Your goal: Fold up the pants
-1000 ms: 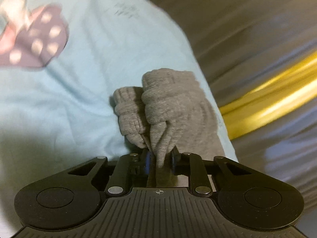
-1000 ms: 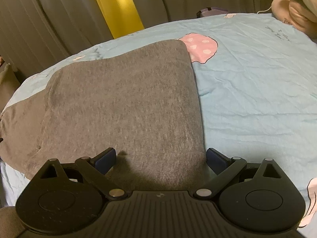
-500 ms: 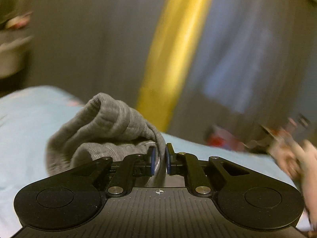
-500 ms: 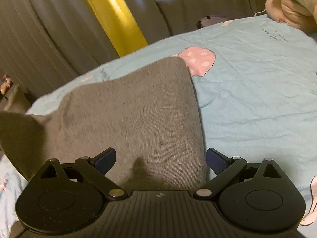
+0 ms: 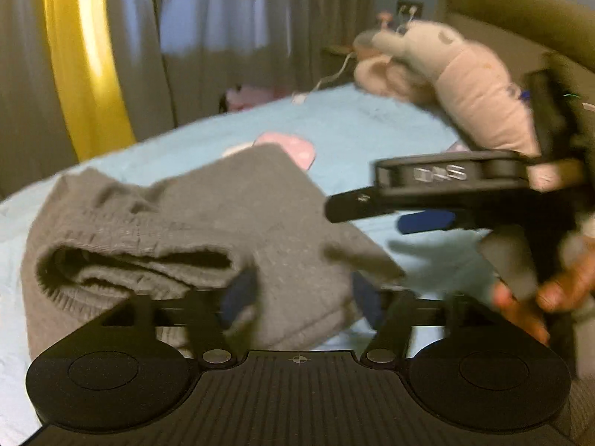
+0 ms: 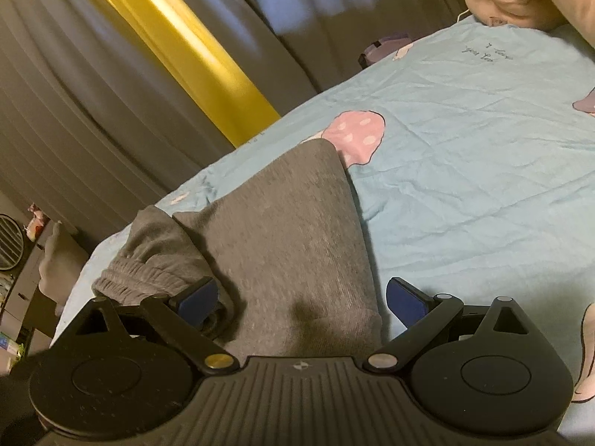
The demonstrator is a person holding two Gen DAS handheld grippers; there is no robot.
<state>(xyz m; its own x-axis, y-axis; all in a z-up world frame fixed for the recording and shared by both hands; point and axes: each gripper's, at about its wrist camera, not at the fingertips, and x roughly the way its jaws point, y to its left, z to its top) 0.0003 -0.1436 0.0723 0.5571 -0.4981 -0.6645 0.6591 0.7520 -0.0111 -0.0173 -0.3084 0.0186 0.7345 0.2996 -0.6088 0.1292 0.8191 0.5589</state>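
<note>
The left gripper [image 5: 301,293] has just been opening; its fingers stand apart, gripping nothing, the grey ribbed-knit pants [image 5: 208,223] lying slack between them. The right gripper [image 6: 303,297] is spread wide over the same cloth, empty. The pants sit folded on the pale blue printed bedsheet [image 6: 483,171]. The thick cuff roll may spring the fold open, or a finger may snag it.

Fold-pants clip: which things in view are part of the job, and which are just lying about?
Job:
- grey pants
- left gripper, open
- right gripper, open

Lying about:
- pink plush toy
- blue bedsheet
- yellow curtain strip
</note>
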